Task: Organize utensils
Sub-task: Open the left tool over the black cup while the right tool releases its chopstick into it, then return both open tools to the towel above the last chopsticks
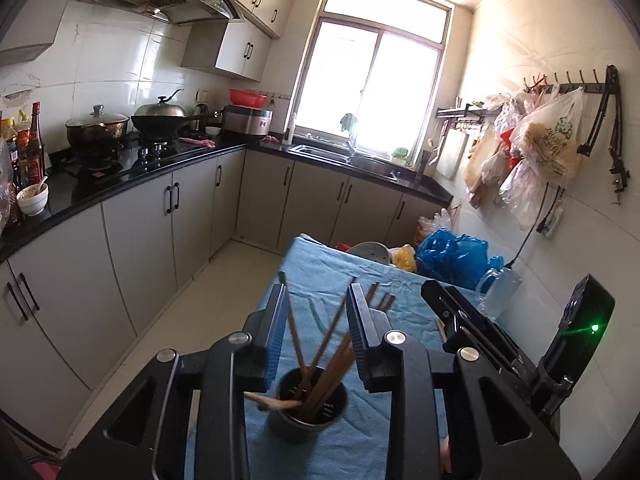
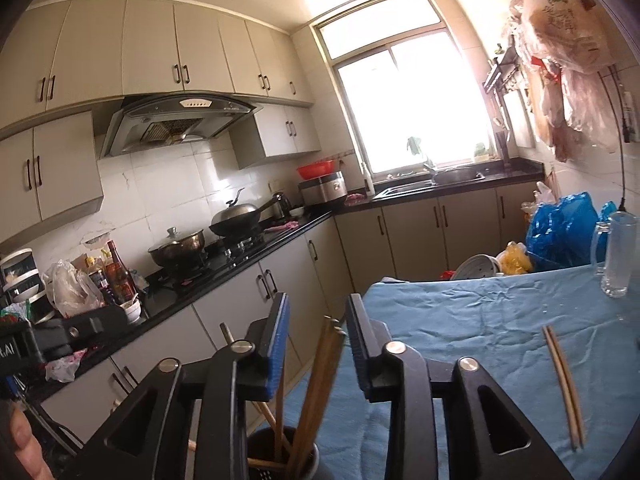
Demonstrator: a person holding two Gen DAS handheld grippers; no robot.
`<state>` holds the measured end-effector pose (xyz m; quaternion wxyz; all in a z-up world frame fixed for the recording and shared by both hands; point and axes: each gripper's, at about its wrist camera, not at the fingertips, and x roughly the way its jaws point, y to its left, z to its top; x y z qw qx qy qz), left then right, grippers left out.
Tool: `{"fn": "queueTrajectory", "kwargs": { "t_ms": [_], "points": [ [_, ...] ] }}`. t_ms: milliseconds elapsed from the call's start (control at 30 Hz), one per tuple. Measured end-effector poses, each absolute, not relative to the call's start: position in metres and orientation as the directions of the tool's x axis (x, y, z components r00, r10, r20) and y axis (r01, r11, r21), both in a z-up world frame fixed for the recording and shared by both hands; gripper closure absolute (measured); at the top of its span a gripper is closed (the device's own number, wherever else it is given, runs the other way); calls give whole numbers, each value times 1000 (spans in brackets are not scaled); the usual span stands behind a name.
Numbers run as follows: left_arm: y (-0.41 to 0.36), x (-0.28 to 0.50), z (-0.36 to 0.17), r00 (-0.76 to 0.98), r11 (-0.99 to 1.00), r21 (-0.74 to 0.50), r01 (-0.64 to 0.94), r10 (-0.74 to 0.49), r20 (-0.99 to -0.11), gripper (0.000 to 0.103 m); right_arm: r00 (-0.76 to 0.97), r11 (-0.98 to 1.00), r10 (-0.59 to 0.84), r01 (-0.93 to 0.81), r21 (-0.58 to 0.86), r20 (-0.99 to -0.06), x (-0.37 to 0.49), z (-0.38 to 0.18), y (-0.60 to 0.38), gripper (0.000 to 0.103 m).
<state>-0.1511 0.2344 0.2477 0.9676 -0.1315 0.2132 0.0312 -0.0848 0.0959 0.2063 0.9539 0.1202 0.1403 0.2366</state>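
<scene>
A dark cup (image 1: pixel 308 404) on the blue tablecloth (image 1: pixel 328 280) holds several wooden chopsticks (image 1: pixel 328 356). My left gripper (image 1: pixel 316 292) is open above the cup, and the chopstick tops rise between its fingers without being gripped. My right gripper (image 2: pixel 316 302) is open too, and the same chopsticks (image 2: pixel 316 384) stand up from the cup (image 2: pixel 280 460) between its fingers. A loose pair of chopsticks (image 2: pixel 562 384) lies on the cloth to the right. More loose chopsticks (image 1: pixel 382 300) lie beyond the left gripper. The right gripper's body (image 1: pixel 480 328) shows at right in the left wrist view.
A glass mug (image 2: pixel 618 256) stands at the table's far right. Blue plastic bags (image 2: pixel 560 228) and a grey lid (image 2: pixel 478 266) sit past the far edge. A black counter (image 1: pixel 140 168) with pots, bottles and a bowl runs along the left.
</scene>
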Motion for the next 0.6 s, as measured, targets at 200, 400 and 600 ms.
{"fn": "queueTrajectory", "kwargs": {
  "t_ms": [200,400,600],
  "points": [
    [211,-170,244,905,962,-266,-57,-63,-420,67,881,892,412,-339,299,-232,-105,197,53,55],
    [165,-170,220,872,972,-235,18,-130,-473,65,900,923,303,-195,333,-313,-118,171,-8,49],
    [124,-164,191,834,984,-166,70,-149,-532,65,882,961,166,-44,275,-440,-126,134,-73,48]
  ]
}}
